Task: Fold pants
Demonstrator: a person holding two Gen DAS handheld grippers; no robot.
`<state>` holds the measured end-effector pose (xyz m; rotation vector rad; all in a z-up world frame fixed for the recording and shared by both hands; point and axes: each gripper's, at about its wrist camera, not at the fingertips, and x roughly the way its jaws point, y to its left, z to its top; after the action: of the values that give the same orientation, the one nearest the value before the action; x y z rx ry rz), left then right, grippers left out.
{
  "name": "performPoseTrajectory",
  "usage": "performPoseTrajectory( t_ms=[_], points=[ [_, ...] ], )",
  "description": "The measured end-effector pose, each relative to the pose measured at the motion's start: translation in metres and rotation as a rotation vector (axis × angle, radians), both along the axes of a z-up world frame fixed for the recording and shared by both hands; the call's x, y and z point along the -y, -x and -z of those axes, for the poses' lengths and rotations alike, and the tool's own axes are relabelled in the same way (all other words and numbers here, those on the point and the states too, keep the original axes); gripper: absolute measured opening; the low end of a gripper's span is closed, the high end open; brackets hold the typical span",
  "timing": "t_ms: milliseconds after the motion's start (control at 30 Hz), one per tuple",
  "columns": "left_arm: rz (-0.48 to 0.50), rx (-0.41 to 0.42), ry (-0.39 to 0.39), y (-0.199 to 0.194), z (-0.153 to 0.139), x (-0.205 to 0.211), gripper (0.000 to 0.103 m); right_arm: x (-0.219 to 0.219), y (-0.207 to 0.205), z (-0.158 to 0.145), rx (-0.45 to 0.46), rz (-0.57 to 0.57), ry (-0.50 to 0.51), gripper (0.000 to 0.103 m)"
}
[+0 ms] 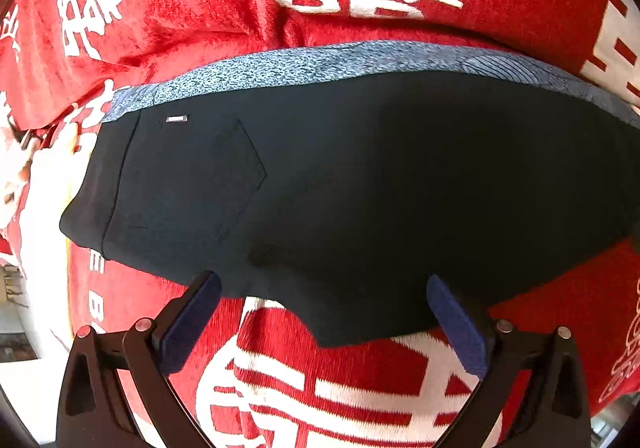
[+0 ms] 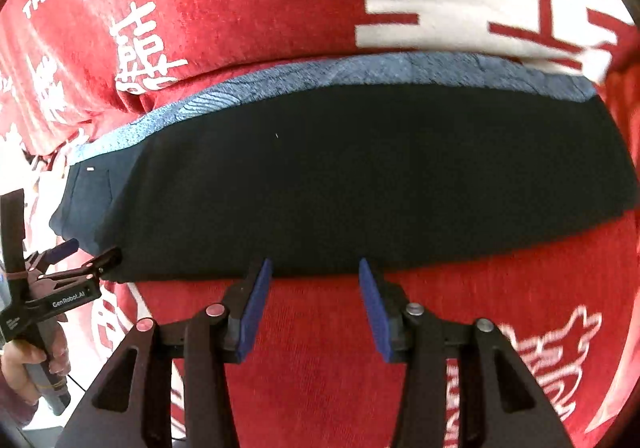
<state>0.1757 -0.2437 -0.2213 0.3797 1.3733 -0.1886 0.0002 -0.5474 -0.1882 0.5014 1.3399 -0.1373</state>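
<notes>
Dark navy pants (image 1: 340, 176) lie flat on a red cloth, folded lengthwise, with a blue speckled strip (image 1: 320, 62) along the far edge. A back pocket and small label show at the left end. My left gripper (image 1: 323, 284) is open and empty, its blue pads at the pants' near edge over the crotch point. In the right wrist view the pants (image 2: 360, 176) stretch across. My right gripper (image 2: 315, 268) is open and empty at their near edge. The left gripper (image 2: 86, 254) also shows there, at the pants' left near corner.
A red cloth with white characters (image 1: 320, 388) covers the whole surface, also in the right wrist view (image 2: 320, 348). A hand (image 2: 28, 364) holds the left gripper's handle at the lower left. The cloth's left edge drops off near a white area.
</notes>
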Motion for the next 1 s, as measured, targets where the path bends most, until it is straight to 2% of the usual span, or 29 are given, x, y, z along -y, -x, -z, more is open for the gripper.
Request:
performPoseTrajectory(
  t_ms=[200,467,900,1000],
  points=[
    [0.043,-0.007,0.007,0.026,-0.023,0.03,0.103,0.005,0.023,-0.003,-0.04,0.066,-0.029,0.058],
    [0.08,-0.037,0.052,0.039,-0.033,0.071,0.103,0.024,0.049,-0.003,-0.047,0.159,-0.076,0.064],
    [0.164,-0.068,0.04,0.057,-0.029,0.134,0.103,0.058,0.094,-0.004,-0.028,0.278,-0.138,0.069],
    [0.18,-0.073,0.058,0.061,-0.029,0.148,0.103,0.066,0.105,0.001,-0.026,0.305,-0.151,0.069]
  ],
)
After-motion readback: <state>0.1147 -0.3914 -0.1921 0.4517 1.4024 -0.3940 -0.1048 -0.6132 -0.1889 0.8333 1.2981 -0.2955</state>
